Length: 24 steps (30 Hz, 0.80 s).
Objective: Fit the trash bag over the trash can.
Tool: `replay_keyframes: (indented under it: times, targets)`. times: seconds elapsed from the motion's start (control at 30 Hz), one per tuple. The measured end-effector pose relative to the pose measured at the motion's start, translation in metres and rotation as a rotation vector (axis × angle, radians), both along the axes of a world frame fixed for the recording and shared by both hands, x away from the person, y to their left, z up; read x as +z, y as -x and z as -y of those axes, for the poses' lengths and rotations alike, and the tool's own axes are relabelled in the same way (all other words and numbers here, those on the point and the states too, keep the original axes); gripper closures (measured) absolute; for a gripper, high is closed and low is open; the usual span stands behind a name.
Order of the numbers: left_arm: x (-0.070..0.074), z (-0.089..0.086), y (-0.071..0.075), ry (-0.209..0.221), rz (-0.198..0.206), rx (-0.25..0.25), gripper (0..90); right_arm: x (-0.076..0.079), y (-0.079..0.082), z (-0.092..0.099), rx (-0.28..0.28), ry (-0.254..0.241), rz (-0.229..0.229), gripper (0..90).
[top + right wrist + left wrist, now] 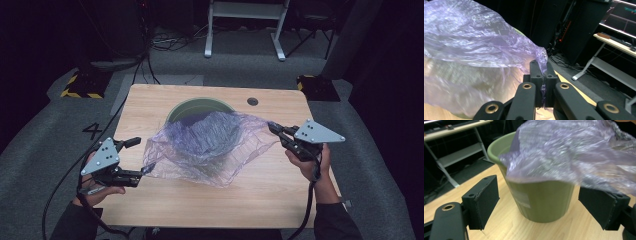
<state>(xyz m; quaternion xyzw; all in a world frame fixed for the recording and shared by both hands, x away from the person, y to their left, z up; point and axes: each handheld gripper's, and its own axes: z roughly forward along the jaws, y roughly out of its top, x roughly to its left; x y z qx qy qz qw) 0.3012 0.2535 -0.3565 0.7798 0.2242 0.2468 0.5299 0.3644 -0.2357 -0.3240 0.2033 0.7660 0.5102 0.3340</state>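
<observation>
A green bucket (pixel 196 106) stands at the back middle of the wooden table (pixel 260 195). A thin, see-through purple plastic bag (pixel 210 145) lies draped over its mouth and spreads onto the table in front. My right gripper (pixel 274 128) is shut on the bag's right corner, and the film is pinched between its pads (pixel 542 75). The bag (pixel 474 42) stretches away from that grip. My left gripper (pixel 140 157) sits at the bag's left edge with its jaws wide apart. Its pads (pixel 484 202) stand on either side of the bucket (pixel 541 200), clear of the bag (pixel 574 152) above them.
A round cable hole (pixel 252 101) is in the table's back right. On the floor behind are a white desk frame (pixel 245 30), loose cables and two yellow-black striped blocks (pixel 80 85). A painted number four (pixel 92 130) marks the carpet at left.
</observation>
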Motion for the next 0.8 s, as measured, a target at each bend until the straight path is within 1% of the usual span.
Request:
replay_keyframes:
  times: [0.03,0.07,0.2,0.27,0.3,0.33,0.37,0.4,0.43,0.47,0.5,0.53,0.6,0.67,0.7,0.73,0.8]
  targets:
    - [0.002,0.002,0.000,-0.001,0.004,-0.012,16.1,0.000,0.000,-0.003,0.004,0.009,0.001,89.9]
    - [0.003,0.004,0.001,0.009,0.005,-0.028,16.1,0.000,0.001,-0.005,0.004,0.016,0.001,89.8]
    - [0.012,0.011,0.001,0.016,0.018,-0.043,17.1,0.002,0.001,-0.012,0.008,0.034,0.015,89.1]
    - [0.014,0.014,-0.002,0.016,0.011,-0.018,23.4,0.004,0.000,-0.014,0.011,0.024,0.015,88.6]
    - [0.015,0.015,-0.005,0.009,0.005,0.010,27.6,0.005,-0.001,-0.015,0.007,0.020,0.017,88.4]
    - [0.015,0.016,-0.007,0.007,-0.003,0.023,33.0,0.006,-0.002,-0.016,0.006,0.018,0.017,88.2]
    - [0.015,0.017,-0.011,0.007,-0.016,0.030,36.8,0.006,-0.003,-0.016,0.008,0.012,0.013,88.1]
    - [0.014,0.017,-0.015,0.005,-0.025,0.029,42.7,0.007,-0.005,-0.017,0.008,0.009,0.010,88.1]
    - [0.012,0.016,-0.018,-0.002,-0.029,0.040,50.8,0.007,-0.007,-0.019,0.000,0.008,0.008,88.1]
    - [0.009,0.016,-0.023,-0.008,-0.040,0.046,55.0,0.006,-0.009,-0.020,-0.003,0.007,0.004,88.0]
    - [0.007,0.014,-0.025,-0.014,-0.047,0.044,61.3,0.005,-0.014,-0.022,-0.009,0.002,-0.012,87.8]
    - [0.004,0.014,-0.027,-0.016,-0.055,0.039,65.5,0.004,-0.017,-0.023,-0.016,-0.002,-0.020,87.8]
    - [-0.004,0.012,-0.030,-0.037,-0.073,0.027,72.7,0.002,-0.025,-0.024,-0.019,-0.015,-0.052,87.8]
    - [-0.013,0.011,-0.032,-0.050,-0.090,0.010,78.4,-0.002,-0.034,-0.026,-0.024,-0.037,-0.086,87.8]
    - [-0.017,0.012,-0.032,-0.070,-0.099,0.007,79.1,-0.005,-0.038,-0.027,-0.026,-0.043,-0.102,87.8]
    - [-0.021,0.013,-0.033,-0.088,-0.105,0.006,80.9,-0.007,-0.042,-0.029,-0.033,-0.043,-0.116,87.8]
    - [-0.029,0.016,-0.036,-0.100,-0.128,-0.004,81.5,-0.012,-0.049,-0.033,-0.050,-0.035,-0.135,87.9]
